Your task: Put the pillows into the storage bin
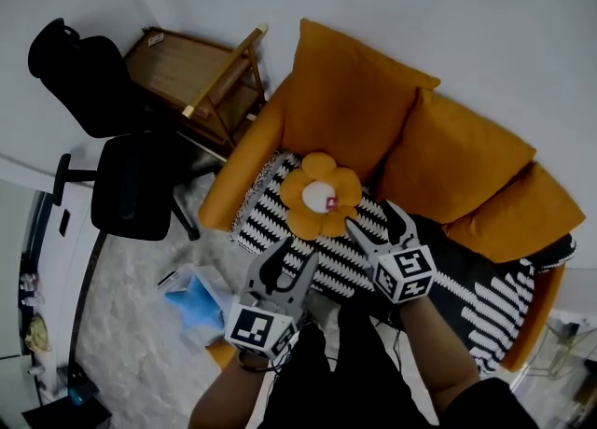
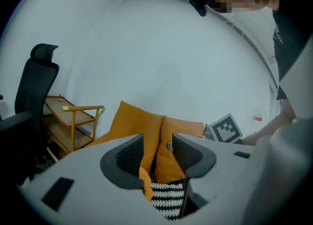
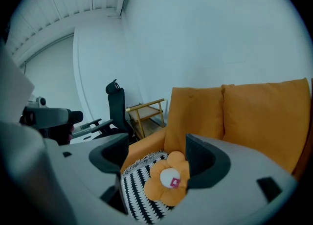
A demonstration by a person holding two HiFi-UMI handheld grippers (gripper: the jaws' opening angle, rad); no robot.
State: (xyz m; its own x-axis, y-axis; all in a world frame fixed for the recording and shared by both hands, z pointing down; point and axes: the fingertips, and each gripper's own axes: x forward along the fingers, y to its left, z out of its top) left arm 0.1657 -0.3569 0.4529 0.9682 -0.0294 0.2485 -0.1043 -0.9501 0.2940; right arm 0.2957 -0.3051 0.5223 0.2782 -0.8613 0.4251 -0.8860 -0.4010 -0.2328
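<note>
Flower pillow [image 1: 320, 196] lies on the striped throw [image 1: 266, 217] of the orange sofa [image 1: 364, 110] in the head view, just ahead of both tools. Left gripper view: left gripper [image 2: 157, 153] partly parted, empty. Right gripper view: right gripper [image 3: 156, 158] spread wide, holding nothing, pillow framed beyond.

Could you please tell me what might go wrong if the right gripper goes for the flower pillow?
The right gripper is open near the flower pillow, not yet on it; a shallow pinch on a soft petal could slip. The pillow lies on the patterned throw, so the jaws might catch that fabric too.
</note>
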